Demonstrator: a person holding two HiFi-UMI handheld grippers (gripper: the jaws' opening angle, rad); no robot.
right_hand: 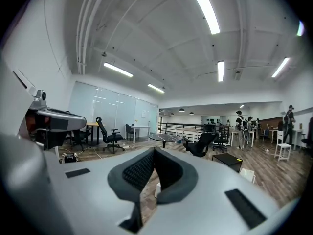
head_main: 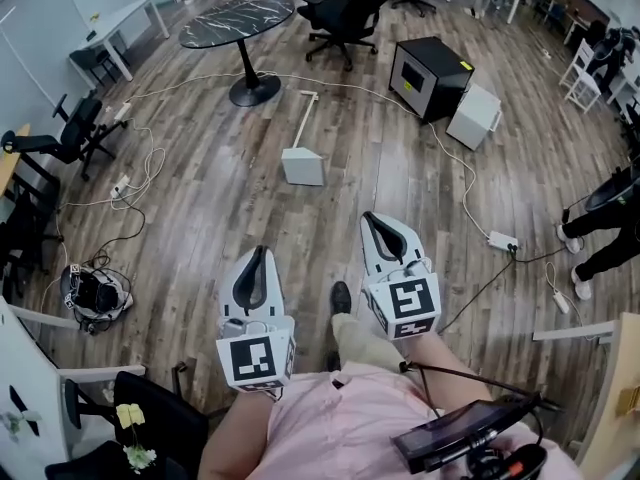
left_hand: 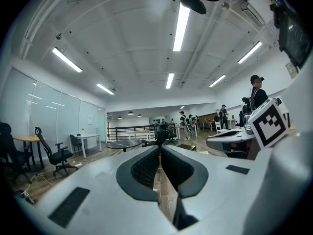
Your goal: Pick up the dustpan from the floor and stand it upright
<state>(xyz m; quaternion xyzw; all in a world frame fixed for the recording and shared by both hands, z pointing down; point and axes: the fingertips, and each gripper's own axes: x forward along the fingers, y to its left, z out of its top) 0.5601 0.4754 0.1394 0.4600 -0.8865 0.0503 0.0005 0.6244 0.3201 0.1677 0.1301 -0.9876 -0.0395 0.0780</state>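
While the left grey-and-white two-jaw gripper (head_main: 261, 258) hangs above the near edge of the wood-plank floor (head_main: 200, 188), its dark ribbed jaws clenched tip to tip on nothing, the white plastic long-handled dustpan (head_main: 303, 164) lies on the boards well ahead, about mid-floor. Its handle points away toward the round black marble-topped table (head_main: 237, 20). Further right, the matching right gripper (head_main: 372, 220) is likewise pressed closed and empty, and a black cube-shaped box (head_main: 430, 73) stands toward the floor's far right corner.
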